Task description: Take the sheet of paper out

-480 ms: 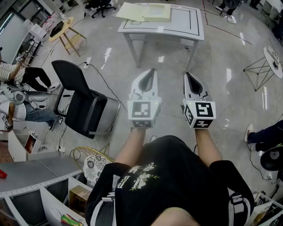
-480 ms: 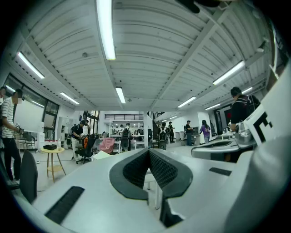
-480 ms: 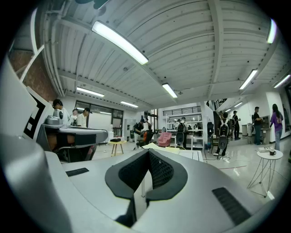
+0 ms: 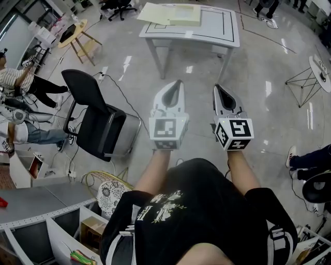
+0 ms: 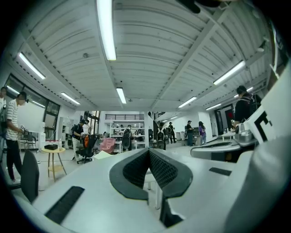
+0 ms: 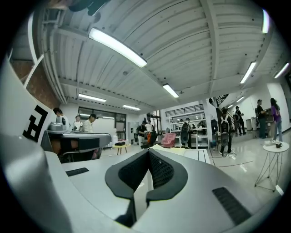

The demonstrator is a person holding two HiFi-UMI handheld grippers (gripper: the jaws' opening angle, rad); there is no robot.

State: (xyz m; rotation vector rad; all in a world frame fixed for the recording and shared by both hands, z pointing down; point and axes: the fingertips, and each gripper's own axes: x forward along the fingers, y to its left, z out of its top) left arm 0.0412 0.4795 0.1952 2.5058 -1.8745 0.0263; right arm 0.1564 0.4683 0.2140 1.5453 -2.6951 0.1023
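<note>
Left gripper (image 4: 179,82) and right gripper (image 4: 217,87), jaws closed on nothing, hover well short of the white table (image 4: 227,32) bearing the sheet of paper (image 4: 166,14).

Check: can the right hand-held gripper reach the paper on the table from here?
Probably not yet: the right hand-held gripper hangs well short of the paper on the table. Only bare floor lies between, so stepping closer should do.
</note>
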